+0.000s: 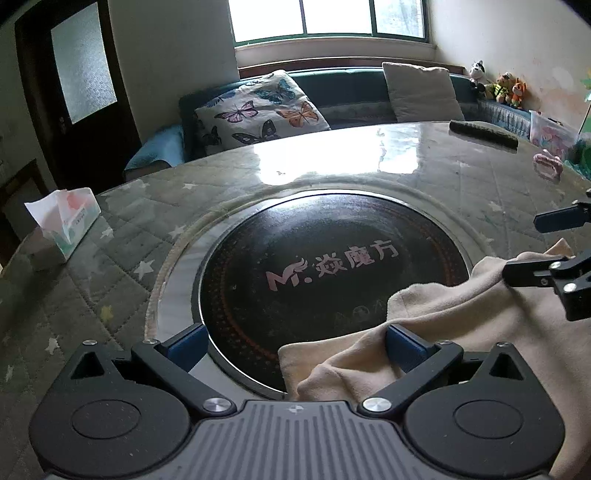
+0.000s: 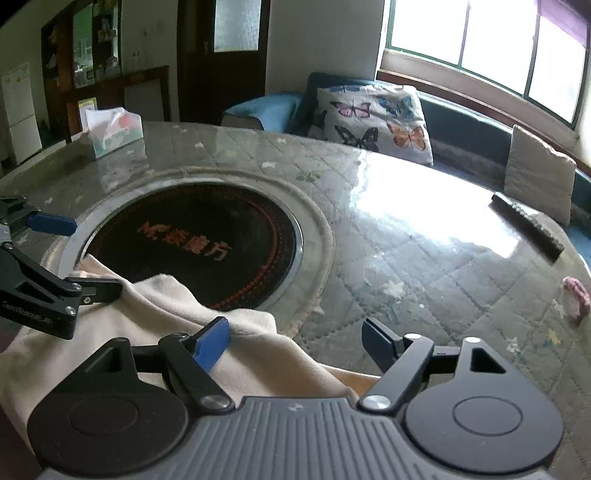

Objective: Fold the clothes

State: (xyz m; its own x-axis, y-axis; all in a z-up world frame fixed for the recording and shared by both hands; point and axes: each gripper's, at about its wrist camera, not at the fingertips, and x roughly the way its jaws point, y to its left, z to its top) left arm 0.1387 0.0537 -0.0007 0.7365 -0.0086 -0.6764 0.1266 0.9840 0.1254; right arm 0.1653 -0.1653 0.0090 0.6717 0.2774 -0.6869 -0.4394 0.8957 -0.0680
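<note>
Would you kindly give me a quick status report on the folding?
Left gripper and right gripper open, nothing gripped. Cream garment bunched at table edge, partly over black round hotplate, unfolded. Tissue box well clear.

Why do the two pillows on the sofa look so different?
The butterfly pillow is covered in colourful butterflies; the plain pillow is one pale beige colour with no pattern. The butterfly pillow looks plumper and sits near the sofa's left end, while the plain pillow looks flatter and sits further right under the window. Both are squarish and lean against the sofa's back.
</note>
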